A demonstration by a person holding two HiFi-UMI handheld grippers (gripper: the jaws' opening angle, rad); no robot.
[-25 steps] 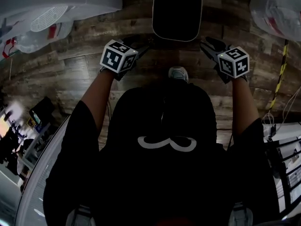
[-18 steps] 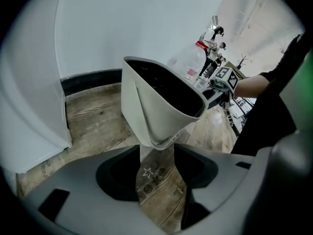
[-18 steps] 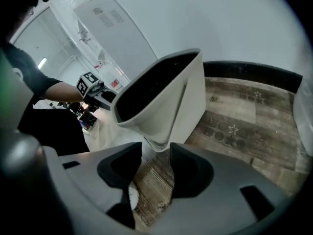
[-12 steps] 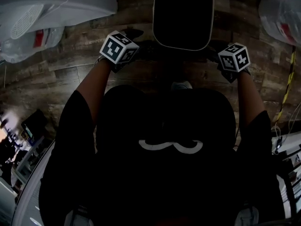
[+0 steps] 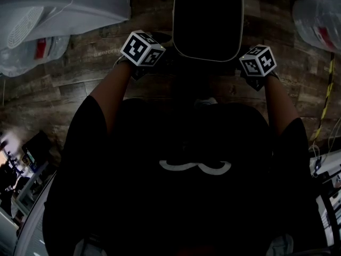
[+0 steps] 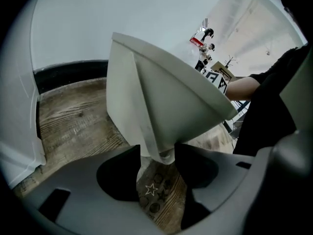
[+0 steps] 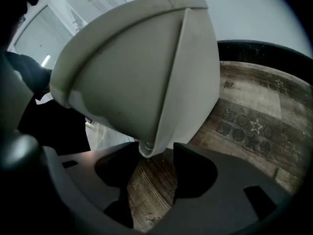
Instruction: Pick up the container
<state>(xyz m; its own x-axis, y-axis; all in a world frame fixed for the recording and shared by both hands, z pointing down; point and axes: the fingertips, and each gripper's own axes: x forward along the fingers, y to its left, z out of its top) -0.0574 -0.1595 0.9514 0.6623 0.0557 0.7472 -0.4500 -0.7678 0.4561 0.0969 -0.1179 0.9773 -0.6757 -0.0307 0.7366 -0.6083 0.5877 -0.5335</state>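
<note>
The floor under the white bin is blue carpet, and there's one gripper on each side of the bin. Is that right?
Not quite. The floor is not blue carpet: the head view shows brown wooden planks. The rest is right: the white bin has the left gripper on one side and the right gripper on the other.

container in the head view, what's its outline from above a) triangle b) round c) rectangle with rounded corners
c: the container shows a pale rim with four rounded corners around a dark middle, seen against the wooden floor.
</note>
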